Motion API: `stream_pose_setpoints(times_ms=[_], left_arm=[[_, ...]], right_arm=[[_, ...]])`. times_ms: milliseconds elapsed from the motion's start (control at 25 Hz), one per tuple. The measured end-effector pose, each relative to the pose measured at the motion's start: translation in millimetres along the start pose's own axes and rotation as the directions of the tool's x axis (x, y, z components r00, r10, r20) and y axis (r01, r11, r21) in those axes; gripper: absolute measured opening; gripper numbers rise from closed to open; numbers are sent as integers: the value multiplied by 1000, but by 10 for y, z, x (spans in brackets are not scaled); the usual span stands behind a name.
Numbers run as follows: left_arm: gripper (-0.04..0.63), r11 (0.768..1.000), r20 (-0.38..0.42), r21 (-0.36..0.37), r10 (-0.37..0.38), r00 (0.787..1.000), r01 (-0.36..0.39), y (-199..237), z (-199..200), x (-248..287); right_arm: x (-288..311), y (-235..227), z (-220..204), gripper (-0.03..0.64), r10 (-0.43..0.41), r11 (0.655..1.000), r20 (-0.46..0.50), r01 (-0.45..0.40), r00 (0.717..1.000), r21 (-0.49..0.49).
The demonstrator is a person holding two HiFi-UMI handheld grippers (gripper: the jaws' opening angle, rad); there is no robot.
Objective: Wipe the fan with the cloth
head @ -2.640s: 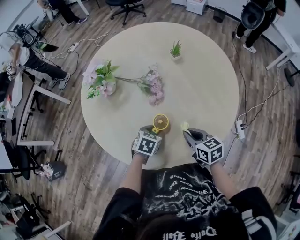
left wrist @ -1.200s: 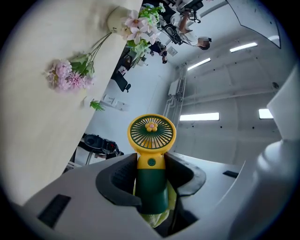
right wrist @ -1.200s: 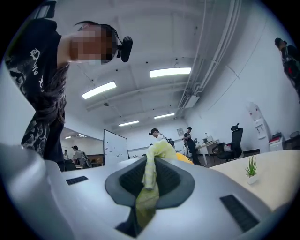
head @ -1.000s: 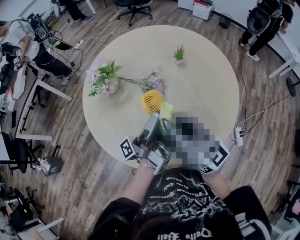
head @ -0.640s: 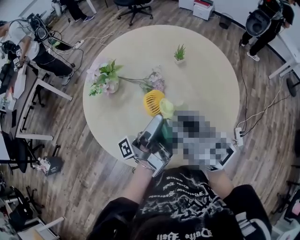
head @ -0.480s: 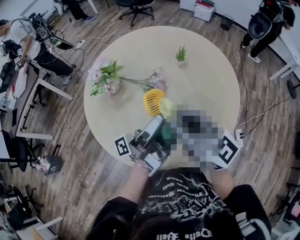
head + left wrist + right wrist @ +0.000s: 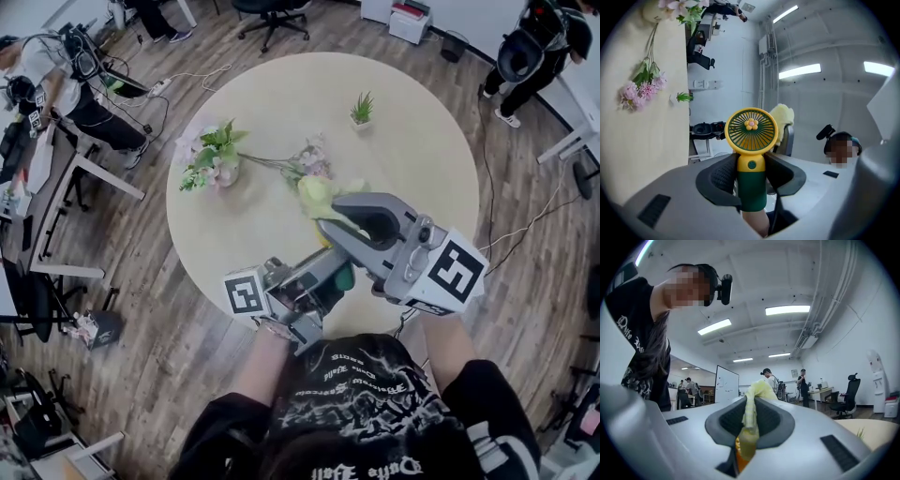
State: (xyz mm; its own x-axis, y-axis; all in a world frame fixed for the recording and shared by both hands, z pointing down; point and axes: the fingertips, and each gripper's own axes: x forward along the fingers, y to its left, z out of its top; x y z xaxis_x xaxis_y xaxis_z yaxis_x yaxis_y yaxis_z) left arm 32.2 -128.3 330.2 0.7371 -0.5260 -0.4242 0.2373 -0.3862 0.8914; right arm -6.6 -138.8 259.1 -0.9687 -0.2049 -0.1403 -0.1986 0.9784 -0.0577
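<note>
Left gripper (image 7: 752, 171): jaws are set partway apart and clamped on the fan (image 7: 751, 140). The green handle is pinched between the two dark pads, one pad against each side. The fan is held upright in the left gripper view. Its round yellow head stands clear above the jaw tips, grille and small flower centre turned toward the camera. The lower end of the handle is hidden down in the gripper's throat.

Right gripper (image 7: 750, 416): jaws are closed on the cloth (image 7: 753, 408). A narrow fold of pale yellow fabric is nipped between the pads. A bunched tuft is seen beyond the tips, and a strip hangs down inside the jaws. A yellow-orange patch is glimpsed low behind that strip; what it is cannot be told.

Head view: both tools are held up over the near edge of the round table (image 7: 412, 141). The left gripper (image 7: 330, 274) is angled up and to the right, with the fan's green handle (image 7: 344, 277) seen at its tips. The right gripper (image 7: 328, 223) is laid across above it, so the fan's head is mostly covered. The cloth (image 7: 317, 195) is seen bunched past the right tips.

In the left gripper view the cloth (image 7: 783, 118) is seen just behind the head's upper right rim. Contact cannot be confirmed.

Flowers (image 7: 211, 159) and a small potted plant (image 7: 362, 108) are noted further back on the table, well apart from both tools.
</note>
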Motion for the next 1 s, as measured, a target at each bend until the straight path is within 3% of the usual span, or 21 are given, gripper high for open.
stream_pose_setpoints(times_ms=[200, 360, 520, 760, 1000], left_arm=[[198, 999, -26, 51, -2, 1000, 3, -9, -47, -3], [198, 996, -43, 81, -42, 998, 45, -85, -40, -19], [198, 993, -46, 77, -85, 995, 89, -160, -25, -31], [198, 989, -42, 86, -116, 992, 119, -224, 17, -37], [198, 987, 3, 58, -148, 989, 148, -307, 88, -53]], right_arm=[[54, -249, 18, 41, -43, 990, 43, 37, 998, 134], [-3, -496, -48, 41, -92, 938, 106, 51, 990, 344], [-50, -529, -168, 41, -89, 893, 120, 26, 989, 449], [-151, -446, -288, 41, -29, 810, 174, -78, 984, 582], [-235, -233, -296, 41, 58, 745, 235, -198, 970, 637]])
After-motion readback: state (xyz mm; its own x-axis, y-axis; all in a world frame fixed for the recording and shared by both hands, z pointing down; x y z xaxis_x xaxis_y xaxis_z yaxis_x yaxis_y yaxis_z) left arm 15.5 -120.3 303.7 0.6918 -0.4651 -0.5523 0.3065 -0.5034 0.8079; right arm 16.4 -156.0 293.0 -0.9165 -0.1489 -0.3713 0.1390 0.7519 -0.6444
